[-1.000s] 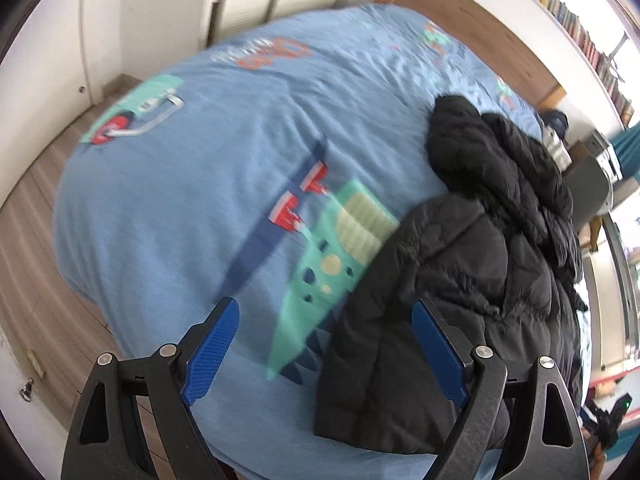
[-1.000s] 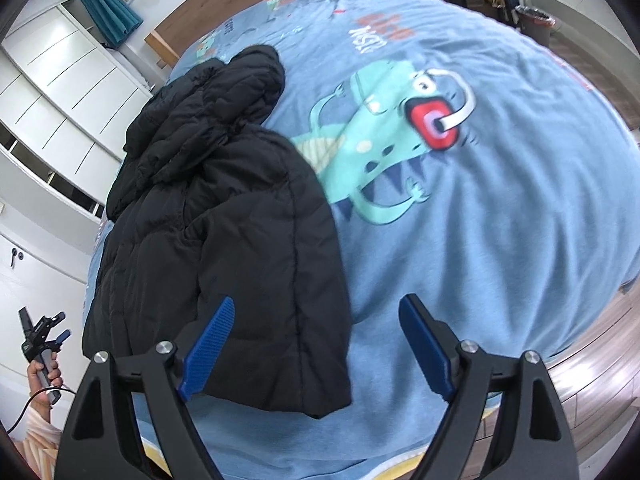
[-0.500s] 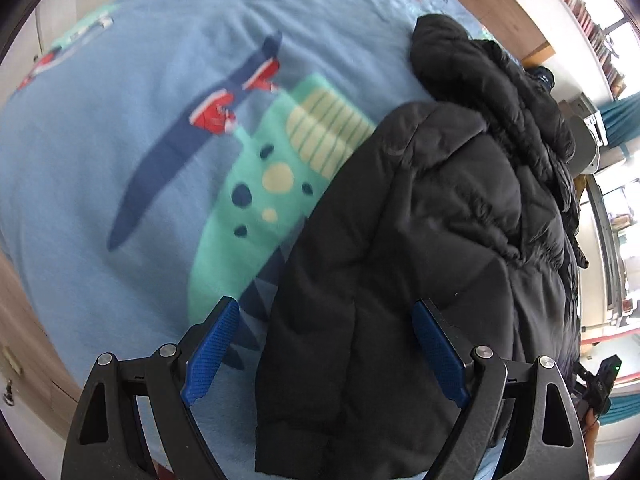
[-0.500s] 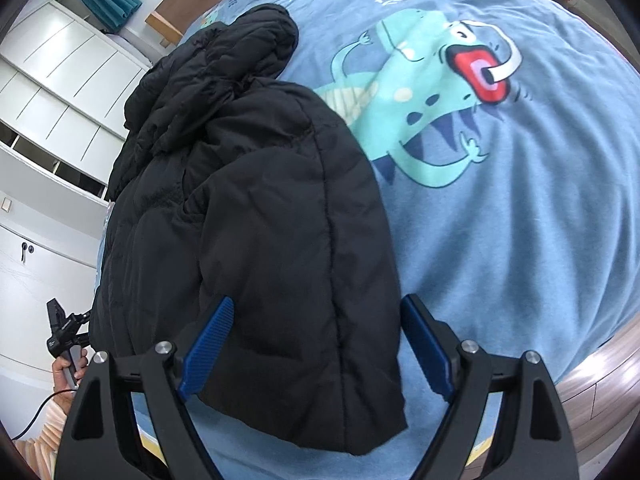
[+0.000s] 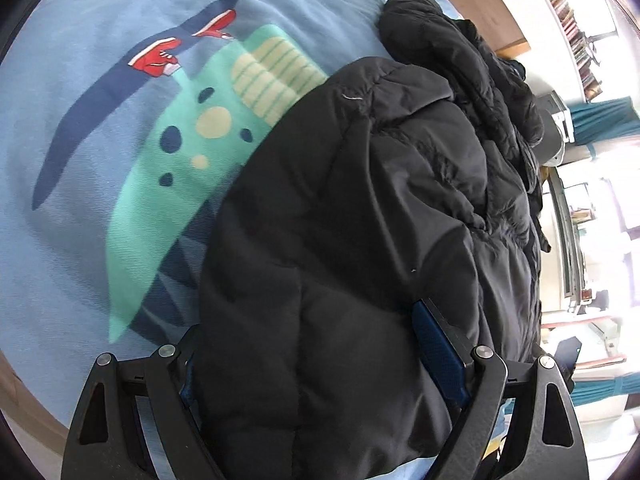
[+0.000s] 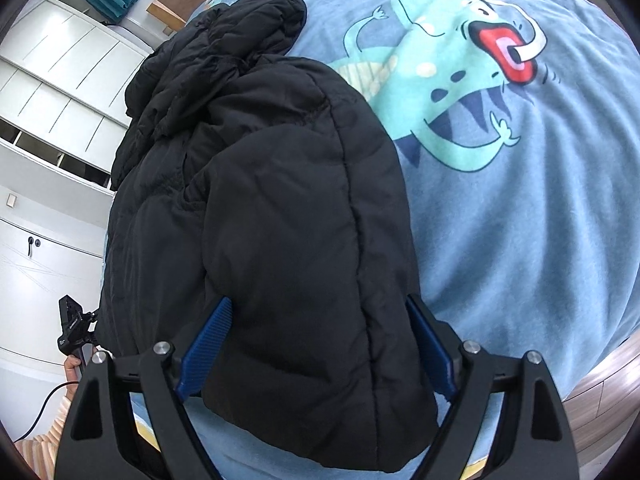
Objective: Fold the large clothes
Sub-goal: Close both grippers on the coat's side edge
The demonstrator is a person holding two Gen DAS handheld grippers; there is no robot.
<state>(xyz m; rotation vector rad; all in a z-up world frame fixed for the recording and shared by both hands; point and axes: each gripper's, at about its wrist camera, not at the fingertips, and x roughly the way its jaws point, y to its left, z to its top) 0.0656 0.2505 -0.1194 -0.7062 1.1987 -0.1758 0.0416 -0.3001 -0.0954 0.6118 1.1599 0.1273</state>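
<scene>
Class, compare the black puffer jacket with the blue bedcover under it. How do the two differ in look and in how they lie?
The black puffer jacket is plain, dark and unprinted; the blue bedcover carries a teal cartoon dinosaur. The jacket is thick, quilted and bunched into folds, while the bedcover lies spread nearly smooth. The jacket covers only one side; the bedcover stretches well beyond it. Both are soft fabric.

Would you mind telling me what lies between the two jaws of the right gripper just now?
The near hem end of the black puffer jacket fills the space inside the right gripper, whose open jaws straddle it, as the right wrist view shows.
</scene>
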